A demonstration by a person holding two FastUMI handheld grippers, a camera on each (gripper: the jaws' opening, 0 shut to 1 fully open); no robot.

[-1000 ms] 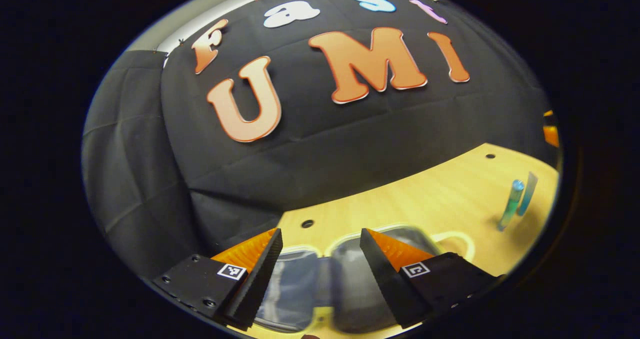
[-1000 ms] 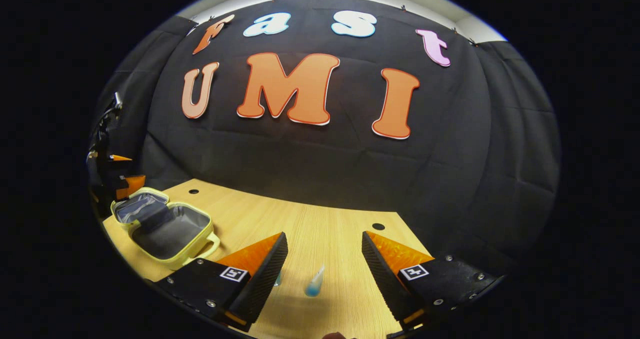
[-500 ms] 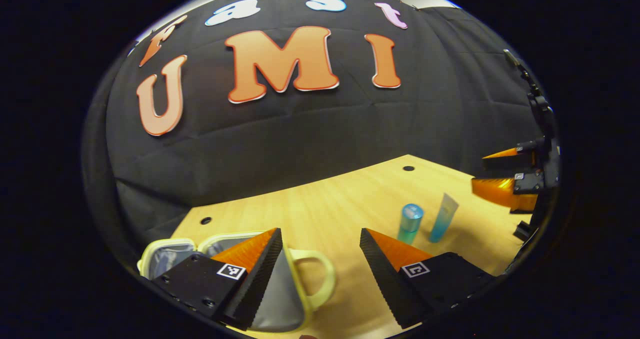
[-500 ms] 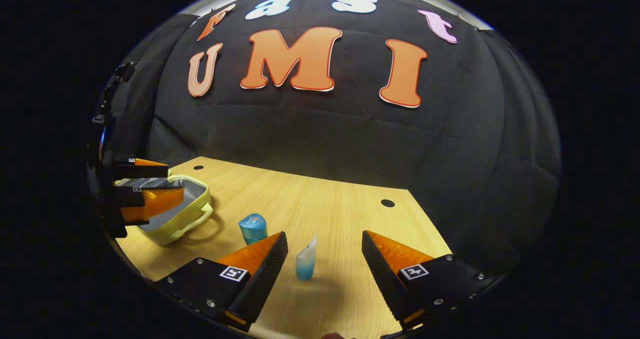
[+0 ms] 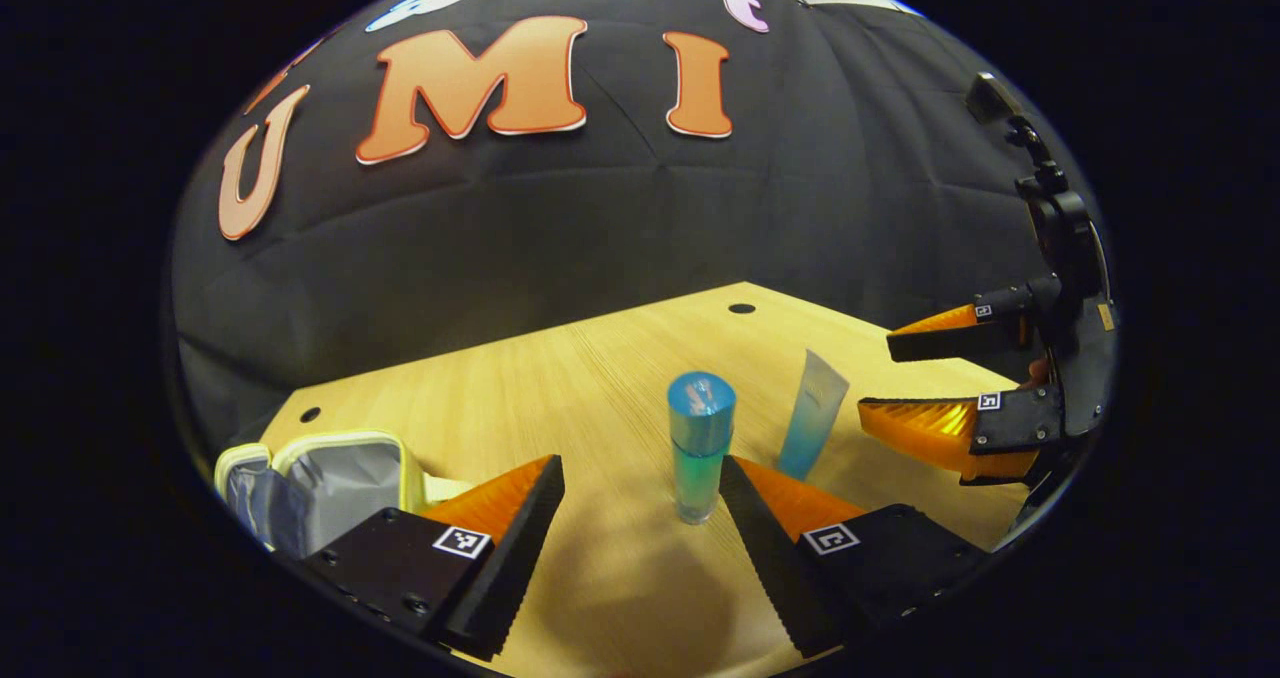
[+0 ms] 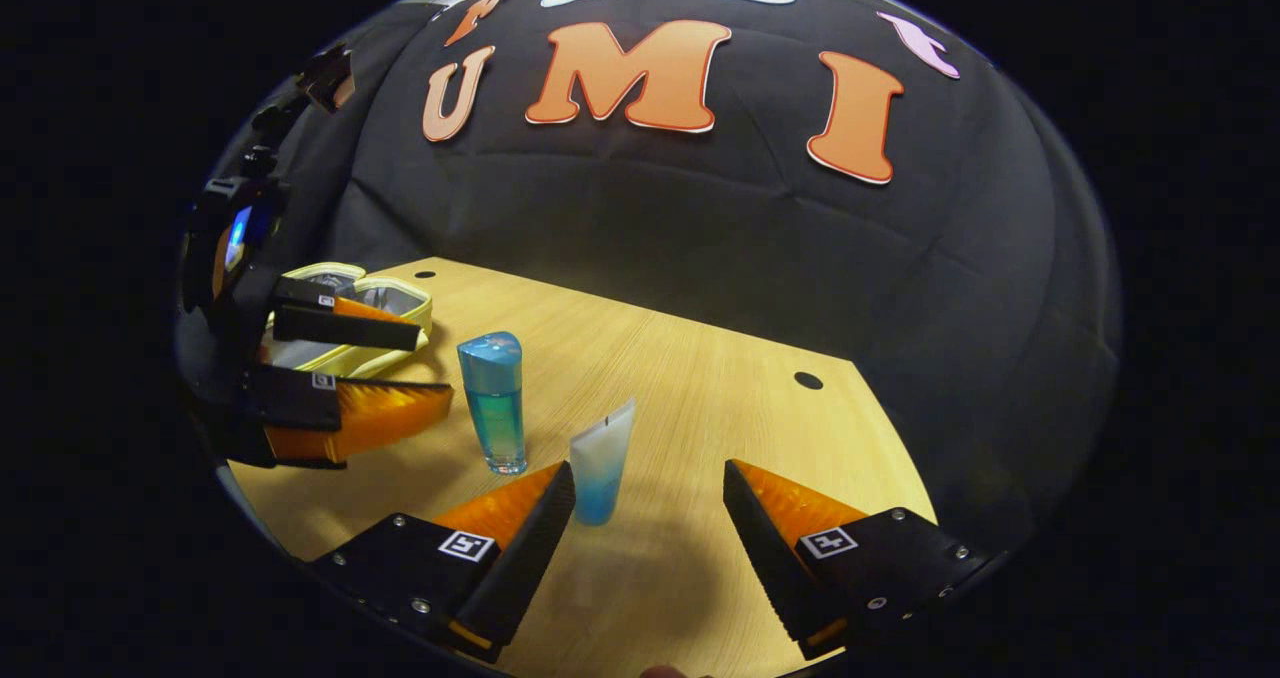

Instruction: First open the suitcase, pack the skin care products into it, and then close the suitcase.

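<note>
A small pale yellow suitcase (image 5: 330, 473) lies open on the wooden table at the left, its grey lining showing; it also sits far left (image 6: 385, 303). A blue bottle with a rounded cap (image 5: 698, 448) (image 6: 495, 401) stands upright. Beside it stands a pale blue tube (image 5: 812, 416) (image 6: 600, 462). My left gripper (image 5: 640, 533) is open, the bottle just beyond its fingertips, nearer the right finger. My right gripper (image 6: 648, 538) is open, the tube standing by its left finger (image 6: 520, 548). The right gripper (image 5: 915, 383) appears open at the right; the left gripper (image 6: 385, 368) appears open at the left.
The light wood table (image 6: 700, 378) has round holes near its back edge (image 6: 807, 380) (image 5: 741, 308). The black cloth wall closes off the back. Bare tabletop lies to the right of the tube in the right gripper view.
My left gripper has swung right from over the open suitcase to the bottle. My right gripper has moved closer to the tube. Both stay open.
</note>
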